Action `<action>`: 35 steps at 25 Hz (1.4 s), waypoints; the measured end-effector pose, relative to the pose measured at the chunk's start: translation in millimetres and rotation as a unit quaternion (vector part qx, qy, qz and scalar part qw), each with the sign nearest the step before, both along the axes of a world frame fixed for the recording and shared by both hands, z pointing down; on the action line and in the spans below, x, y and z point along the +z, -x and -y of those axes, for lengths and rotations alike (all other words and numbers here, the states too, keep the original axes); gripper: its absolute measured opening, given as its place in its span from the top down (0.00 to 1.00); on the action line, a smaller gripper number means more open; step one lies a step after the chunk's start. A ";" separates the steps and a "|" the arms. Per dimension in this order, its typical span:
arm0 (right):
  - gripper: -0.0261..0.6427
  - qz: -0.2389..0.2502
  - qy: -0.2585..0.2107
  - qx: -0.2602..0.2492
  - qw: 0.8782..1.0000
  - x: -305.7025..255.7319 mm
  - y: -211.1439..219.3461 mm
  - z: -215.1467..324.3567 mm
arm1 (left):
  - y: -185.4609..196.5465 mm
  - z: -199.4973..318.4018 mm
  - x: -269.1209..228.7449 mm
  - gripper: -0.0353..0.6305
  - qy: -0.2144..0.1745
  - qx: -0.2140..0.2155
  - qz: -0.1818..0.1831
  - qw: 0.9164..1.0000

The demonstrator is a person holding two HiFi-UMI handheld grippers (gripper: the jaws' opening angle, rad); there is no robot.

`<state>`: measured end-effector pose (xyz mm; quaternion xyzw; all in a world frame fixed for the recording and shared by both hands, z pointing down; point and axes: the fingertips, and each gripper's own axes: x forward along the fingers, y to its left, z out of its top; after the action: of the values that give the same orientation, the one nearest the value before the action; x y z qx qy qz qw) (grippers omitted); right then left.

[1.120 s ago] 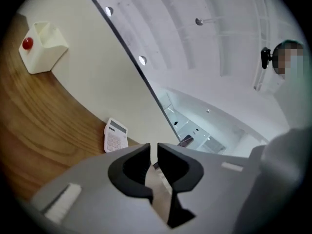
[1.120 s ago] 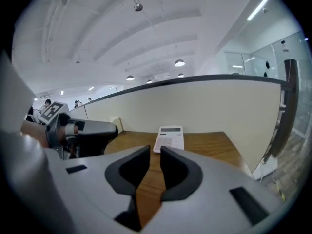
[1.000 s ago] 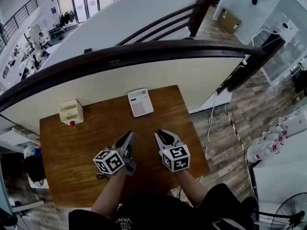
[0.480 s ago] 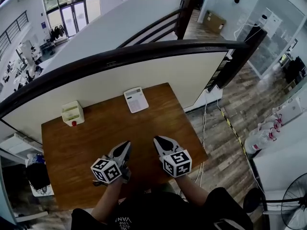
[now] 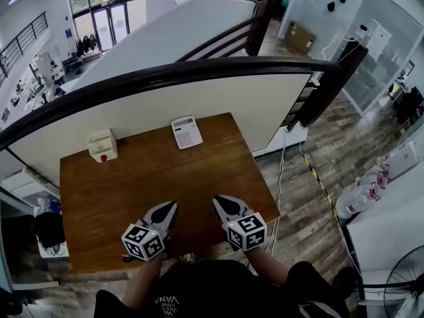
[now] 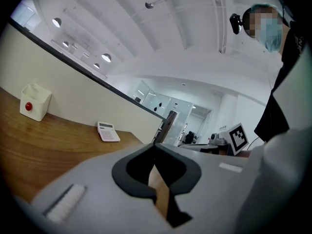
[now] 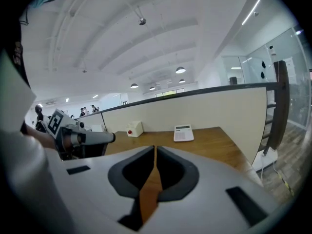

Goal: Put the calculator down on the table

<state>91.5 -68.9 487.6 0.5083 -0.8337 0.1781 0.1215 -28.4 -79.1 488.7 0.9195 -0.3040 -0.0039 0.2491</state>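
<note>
the calculator (image 5: 186, 132) lies flat at the far edge of the table (image 5: 146, 177), by the wall, so we judge it already put down. our left gripper (image 5: 170, 207) has its jaws together on nothing. the right gripper (image 5: 219, 200) is closing its jaws, also empty. both hover at the near edge, well apart from the calculator.

The wooden table (image 5: 152, 177) carries two items. A calculator (image 5: 187, 132) lies far centre; a cream box (image 5: 103, 145) stands far left.
</note>
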 end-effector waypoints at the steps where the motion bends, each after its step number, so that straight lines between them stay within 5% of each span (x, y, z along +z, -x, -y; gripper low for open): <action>1: 0.92 0.003 0.004 -0.005 1.000 1.2 -2.0 -7.0 | -1.0 -7.0 0.8 0.93 0.001 -0.006 0.007 1.000; 13: 0.93 0.013 0.012 -0.063 0.998 3.2 -33.9 -84.4 | -20.7 -89.3 14.3 0.93 0.014 -0.101 0.019 0.995; 35: 0.94 0.023 0.004 -0.111 0.993 8.4 -55.4 -145.8 | -49.4 -178.0 23.2 0.93 0.019 -0.150 0.033 0.988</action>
<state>146.8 76.9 496.1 0.4075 -0.8871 0.1787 0.1231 21.0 98.9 511.9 0.8581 -0.4466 -0.0054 0.2532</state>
